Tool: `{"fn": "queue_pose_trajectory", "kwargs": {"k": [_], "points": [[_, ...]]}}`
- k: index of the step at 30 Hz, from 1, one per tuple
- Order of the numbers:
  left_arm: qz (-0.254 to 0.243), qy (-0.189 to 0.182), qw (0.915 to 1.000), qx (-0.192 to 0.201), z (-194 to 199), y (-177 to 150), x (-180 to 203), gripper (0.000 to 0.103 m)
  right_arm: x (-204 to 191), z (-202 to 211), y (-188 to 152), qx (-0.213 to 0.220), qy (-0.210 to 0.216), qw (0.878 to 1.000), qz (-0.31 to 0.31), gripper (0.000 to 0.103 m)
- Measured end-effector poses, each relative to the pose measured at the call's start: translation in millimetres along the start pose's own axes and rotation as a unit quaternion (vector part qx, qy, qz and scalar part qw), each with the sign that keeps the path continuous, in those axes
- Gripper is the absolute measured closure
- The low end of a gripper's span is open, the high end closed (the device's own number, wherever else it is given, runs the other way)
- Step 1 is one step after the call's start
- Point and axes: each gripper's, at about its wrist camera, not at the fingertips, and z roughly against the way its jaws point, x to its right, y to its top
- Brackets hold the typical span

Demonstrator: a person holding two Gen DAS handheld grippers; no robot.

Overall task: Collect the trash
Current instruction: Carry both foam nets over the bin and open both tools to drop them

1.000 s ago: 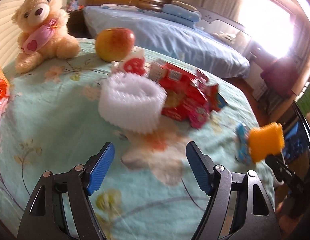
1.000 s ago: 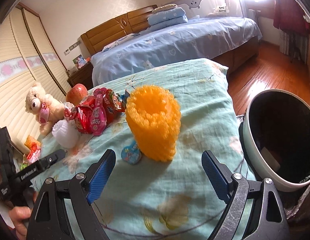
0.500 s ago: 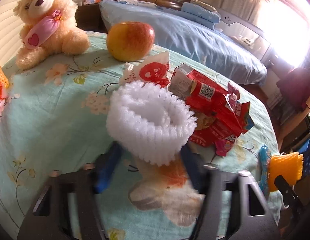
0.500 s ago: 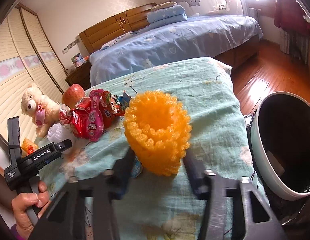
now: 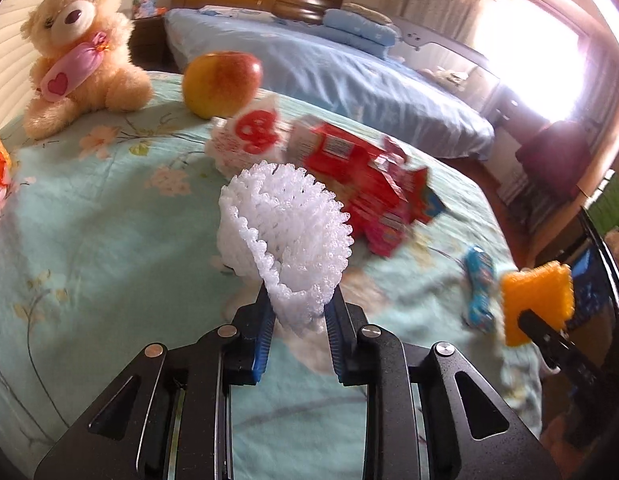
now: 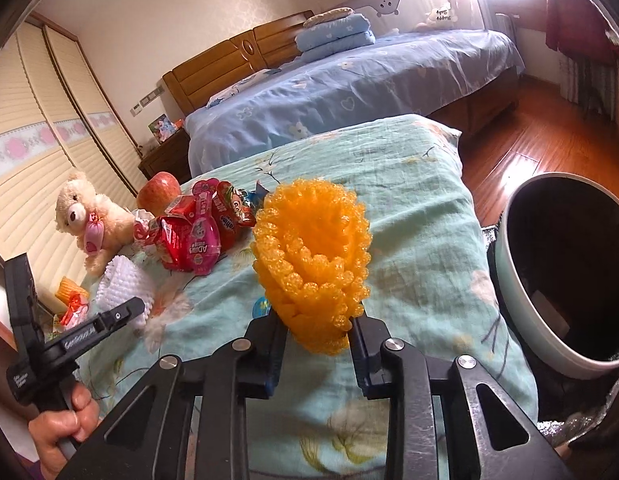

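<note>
My left gripper (image 5: 298, 312) is shut on a white foam fruit net (image 5: 285, 240), squeezed at its near end and tilted up off the floral cloth. My right gripper (image 6: 318, 332) is shut on an orange foam fruit net (image 6: 313, 256); that net also shows in the left wrist view (image 5: 537, 300). Red snack wrappers (image 5: 369, 184) lie in a pile just behind the white net and show in the right wrist view (image 6: 197, 236). A small blue wrapper (image 5: 479, 284) lies near the orange net. A dark-lined trash bin (image 6: 565, 272) stands right of the table.
A teddy bear (image 5: 77, 56) and an apple (image 5: 221, 82) sit at the far side of the table (image 5: 89, 220). An orange packet (image 6: 71, 300) lies at the left edge. A blue bed (image 6: 349, 80) stands behind; wooden floor lies to the right.
Both grippers moved forward and closed: the left on the white net, the right on the orange net. Both nets are now squeezed and lifted at the near end.
</note>
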Motion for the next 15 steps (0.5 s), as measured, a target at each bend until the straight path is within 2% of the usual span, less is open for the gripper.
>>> {"fn": "queue_pose_trajectory", "kwargs": {"k": [15], "points": [[-0.082, -0.07, 0.9939, -0.02, 17, -27, 76, 0.08, 31, 43, -15, 0.018, -0.023, 0.999, -0.017, 0.074]]}}
